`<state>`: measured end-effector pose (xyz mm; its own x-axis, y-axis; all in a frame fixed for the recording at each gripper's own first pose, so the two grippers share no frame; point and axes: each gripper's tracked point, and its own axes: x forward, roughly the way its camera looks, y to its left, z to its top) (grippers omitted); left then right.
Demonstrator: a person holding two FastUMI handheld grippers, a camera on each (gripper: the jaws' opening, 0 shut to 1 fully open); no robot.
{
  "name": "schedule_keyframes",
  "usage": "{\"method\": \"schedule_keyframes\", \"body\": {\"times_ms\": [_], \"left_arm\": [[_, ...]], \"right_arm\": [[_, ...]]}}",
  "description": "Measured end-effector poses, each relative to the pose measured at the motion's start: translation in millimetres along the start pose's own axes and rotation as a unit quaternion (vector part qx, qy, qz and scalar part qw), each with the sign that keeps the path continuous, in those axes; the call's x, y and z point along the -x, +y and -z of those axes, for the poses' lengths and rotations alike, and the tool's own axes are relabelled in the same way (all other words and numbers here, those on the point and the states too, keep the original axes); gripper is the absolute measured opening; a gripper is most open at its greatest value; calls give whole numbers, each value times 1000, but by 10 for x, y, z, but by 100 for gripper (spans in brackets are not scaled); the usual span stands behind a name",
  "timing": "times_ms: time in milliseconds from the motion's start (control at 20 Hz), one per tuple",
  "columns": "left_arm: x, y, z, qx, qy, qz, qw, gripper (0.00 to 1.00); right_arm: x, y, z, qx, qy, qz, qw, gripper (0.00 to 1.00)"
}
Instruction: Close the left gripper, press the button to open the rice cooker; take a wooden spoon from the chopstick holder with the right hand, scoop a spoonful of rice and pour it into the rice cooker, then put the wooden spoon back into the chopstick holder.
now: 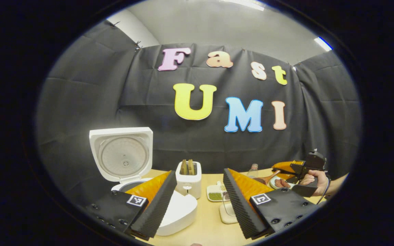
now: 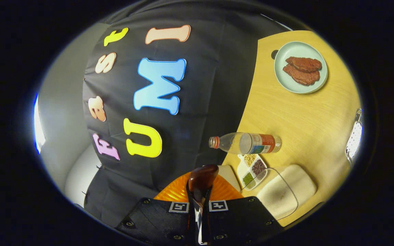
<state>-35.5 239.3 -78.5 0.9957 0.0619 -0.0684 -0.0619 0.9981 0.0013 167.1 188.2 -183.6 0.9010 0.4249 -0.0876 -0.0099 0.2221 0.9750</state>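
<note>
The white rice cooker (image 1: 178,213) stands at the left of the table with its lid (image 1: 121,153) raised. My left gripper (image 1: 200,205) hovers open just in front of it, nothing between its fingers. Behind it stands the white chopstick holder (image 1: 189,182) with wooden handles sticking out. At the far right a hand holds my right gripper (image 1: 298,171), shut on the wooden spoon (image 1: 268,178). In the right gripper view, which is rolled sideways, the spoon (image 2: 202,179) stands between the shut fingers of the right gripper (image 2: 198,205), its bowl in front of the booth wall.
On the wooden table are a pale plate (image 2: 315,51) with two slices of meat, a clear bottle (image 2: 245,142), a small divided dish (image 2: 253,167) of beans, and a white tray (image 2: 286,189) with a clear cup over it. A perforated metal object (image 2: 354,136) sits at the table's edge.
</note>
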Motion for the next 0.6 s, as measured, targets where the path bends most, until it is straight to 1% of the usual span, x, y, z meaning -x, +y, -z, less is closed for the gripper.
{"method": "schedule_keyframes", "body": {"times_ms": [300,600], "left_arm": [[82,177,23,1,-8,11,1000,95],[188,519,86,7,-9,-4,1000,95]], "right_arm": [[-153,420,362,-1,17,-31,999,7],[-420,781,795,34,43,-47,997,7]]}}
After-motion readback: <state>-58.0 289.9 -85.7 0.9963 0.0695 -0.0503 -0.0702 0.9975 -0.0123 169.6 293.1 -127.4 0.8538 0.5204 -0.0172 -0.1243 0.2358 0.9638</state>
